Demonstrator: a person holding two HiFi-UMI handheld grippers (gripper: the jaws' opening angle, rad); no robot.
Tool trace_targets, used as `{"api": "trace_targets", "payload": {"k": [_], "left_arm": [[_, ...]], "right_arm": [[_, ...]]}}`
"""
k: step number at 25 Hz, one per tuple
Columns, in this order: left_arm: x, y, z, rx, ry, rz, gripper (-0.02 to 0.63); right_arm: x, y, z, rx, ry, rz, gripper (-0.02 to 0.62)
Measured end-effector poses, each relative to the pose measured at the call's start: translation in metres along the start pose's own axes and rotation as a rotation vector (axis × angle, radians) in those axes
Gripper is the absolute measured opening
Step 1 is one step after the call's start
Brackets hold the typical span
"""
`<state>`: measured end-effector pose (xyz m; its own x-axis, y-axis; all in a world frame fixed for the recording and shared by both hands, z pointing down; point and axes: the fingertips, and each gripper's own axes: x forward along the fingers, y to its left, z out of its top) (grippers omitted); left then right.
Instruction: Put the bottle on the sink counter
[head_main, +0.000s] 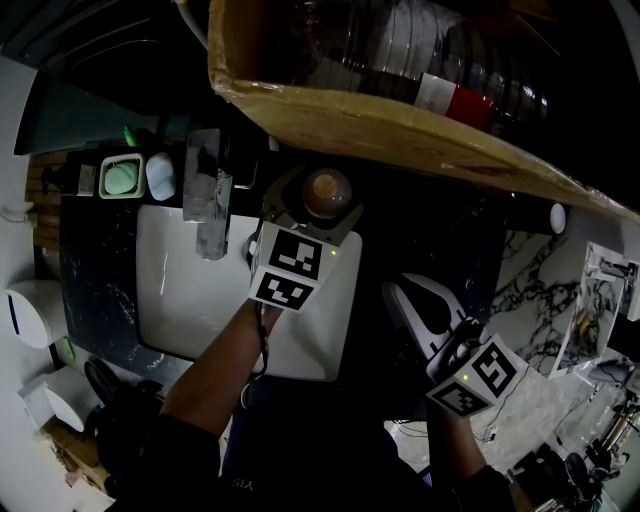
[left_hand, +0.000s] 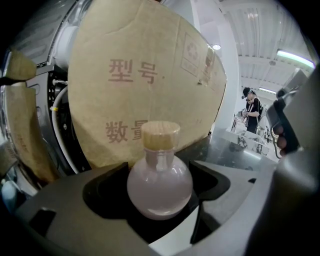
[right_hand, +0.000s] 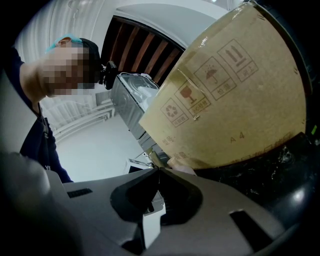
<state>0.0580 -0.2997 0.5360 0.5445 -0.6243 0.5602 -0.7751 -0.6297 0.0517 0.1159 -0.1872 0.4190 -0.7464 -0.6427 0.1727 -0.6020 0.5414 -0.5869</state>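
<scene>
A round, pale pink bottle (head_main: 326, 192) with a wooden cap is clamped between the jaws of my left gripper (head_main: 318, 215). It hangs over the back right corner of the white sink basin (head_main: 180, 290). In the left gripper view the bottle (left_hand: 159, 187) stands upright in my left gripper (left_hand: 160, 200), right in front of the cardboard. Whether its base rests on anything is hidden. My right gripper (head_main: 400, 290) is lower right of the sink over the dark counter, apart from the bottle. Its jaws (right_hand: 157, 170) meet with nothing between them.
A big cardboard box (head_main: 380, 110) holding plastic bottles overhangs the back of the counter. A chrome faucet (head_main: 208, 195) and a green soap dish (head_main: 122, 177) stand behind the basin. Dark marble counter (head_main: 90, 270) flanks it at left, and pale marble (head_main: 520, 290) lies right. A person (left_hand: 252, 112) stands far off.
</scene>
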Motion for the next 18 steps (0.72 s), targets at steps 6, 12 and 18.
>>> {"api": "trace_targets", "payload": {"k": [6, 12, 18], "left_arm": [[0.002, 0.000, -0.003, 0.007, 0.002, 0.011, 0.383], [0.003, 0.000, -0.002, 0.027, -0.004, 0.022, 0.383], [0.004, -0.002, -0.003, 0.061, -0.007, 0.034, 0.383]], "right_arm": [[0.003, 0.004, 0.010, 0.029, -0.031, 0.009, 0.028], [-0.003, -0.001, 0.003, 0.000, -0.010, -0.001, 0.026], [0.000, 0.005, 0.013, 0.040, -0.045, 0.010, 0.028]]}}
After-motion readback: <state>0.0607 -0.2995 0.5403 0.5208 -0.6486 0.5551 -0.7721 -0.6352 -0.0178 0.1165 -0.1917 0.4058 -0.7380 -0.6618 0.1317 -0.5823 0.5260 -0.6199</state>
